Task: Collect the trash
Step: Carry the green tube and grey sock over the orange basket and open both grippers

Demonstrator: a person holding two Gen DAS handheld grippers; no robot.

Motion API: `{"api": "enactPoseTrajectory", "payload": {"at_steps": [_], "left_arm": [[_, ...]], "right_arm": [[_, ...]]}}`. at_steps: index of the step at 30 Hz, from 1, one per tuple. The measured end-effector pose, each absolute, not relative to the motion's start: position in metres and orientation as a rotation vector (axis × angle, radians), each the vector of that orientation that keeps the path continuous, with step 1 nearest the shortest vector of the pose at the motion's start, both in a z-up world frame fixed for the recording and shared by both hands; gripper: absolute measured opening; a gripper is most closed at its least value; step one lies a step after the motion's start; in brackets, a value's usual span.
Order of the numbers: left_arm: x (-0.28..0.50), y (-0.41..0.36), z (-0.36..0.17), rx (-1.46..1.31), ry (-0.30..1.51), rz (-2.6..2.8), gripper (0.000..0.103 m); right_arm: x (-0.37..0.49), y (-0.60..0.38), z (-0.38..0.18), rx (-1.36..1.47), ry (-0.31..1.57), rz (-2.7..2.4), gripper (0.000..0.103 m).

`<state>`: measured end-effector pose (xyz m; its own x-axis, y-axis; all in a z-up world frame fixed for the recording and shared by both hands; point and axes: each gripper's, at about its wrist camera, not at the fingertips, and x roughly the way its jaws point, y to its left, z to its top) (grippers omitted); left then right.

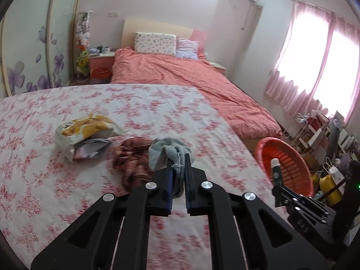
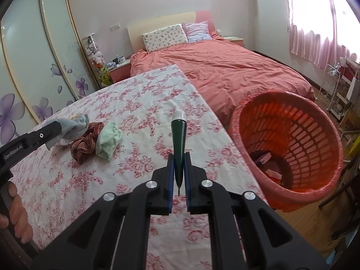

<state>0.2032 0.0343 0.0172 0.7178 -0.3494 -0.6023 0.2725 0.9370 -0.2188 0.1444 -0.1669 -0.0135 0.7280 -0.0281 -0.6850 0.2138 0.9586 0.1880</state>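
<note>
My left gripper [image 1: 178, 160] is shut on a grey-blue sock [image 1: 167, 151] and holds it above the floral tablecloth [image 1: 56, 180]; it also shows in the right wrist view [image 2: 59, 132]. My right gripper [image 2: 178, 157] is shut on a dark green tube with a white cap [image 2: 178, 132], held over the table near its right edge. The tube also shows in the left wrist view [image 1: 276, 171]. An orange basket [image 2: 290, 148] with a liner stands beside the table to the right, with a few items at its bottom.
A yellow snack bag [image 1: 87, 128] with crumpled paper [image 1: 92, 147] lies on the table. A plaid cloth [image 2: 86, 144] and a pale green cloth [image 2: 109, 141] lie beside it. A bed with a pink duvet [image 2: 225, 72] is behind. Shelves and clutter [image 1: 326, 139] are at the right.
</note>
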Motion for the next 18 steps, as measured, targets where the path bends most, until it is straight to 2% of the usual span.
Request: {"api": "enactPoseTrajectory", "payload": {"at_steps": [18], "left_arm": [[0.185, -0.052, 0.016, -0.088, 0.694, -0.550, 0.008]], "right_arm": [[0.120, -0.215, -0.011, 0.287, 0.719, -0.232, 0.009]]}}
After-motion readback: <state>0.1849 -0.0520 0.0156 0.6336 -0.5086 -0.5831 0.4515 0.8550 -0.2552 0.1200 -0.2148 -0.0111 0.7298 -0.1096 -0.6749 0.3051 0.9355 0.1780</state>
